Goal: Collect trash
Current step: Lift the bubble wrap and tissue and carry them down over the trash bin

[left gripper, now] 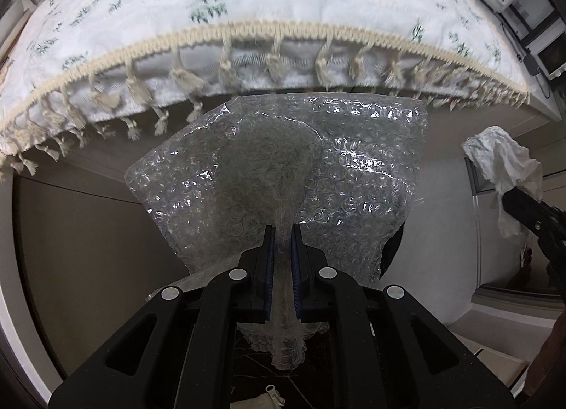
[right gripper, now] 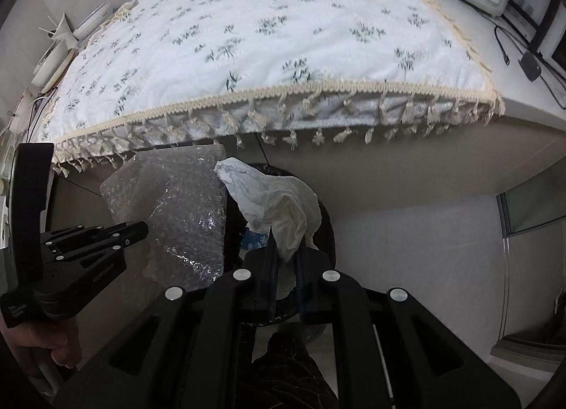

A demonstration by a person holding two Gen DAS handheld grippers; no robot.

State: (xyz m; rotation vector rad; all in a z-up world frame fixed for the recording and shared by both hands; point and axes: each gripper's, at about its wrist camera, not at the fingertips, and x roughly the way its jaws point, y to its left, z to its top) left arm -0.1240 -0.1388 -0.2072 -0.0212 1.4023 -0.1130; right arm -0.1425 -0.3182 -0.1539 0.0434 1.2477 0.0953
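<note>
Bubble wrap (left gripper: 276, 175) pinched in left gripper (left gripper: 282, 232), crumpled tissue (right gripper: 279, 203) pinched in right gripper (right gripper: 286, 242), both just above black bin (right gripper: 323, 218). Lower both inside rim before releasing.

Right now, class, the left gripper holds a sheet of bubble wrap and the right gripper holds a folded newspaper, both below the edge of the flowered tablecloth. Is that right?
One detail is wrong. The right gripper holds a crumpled white tissue, not a newspaper, as the right wrist view shows. The left gripper does hold the bubble wrap, and both hang below the flowered tablecloth.
</note>
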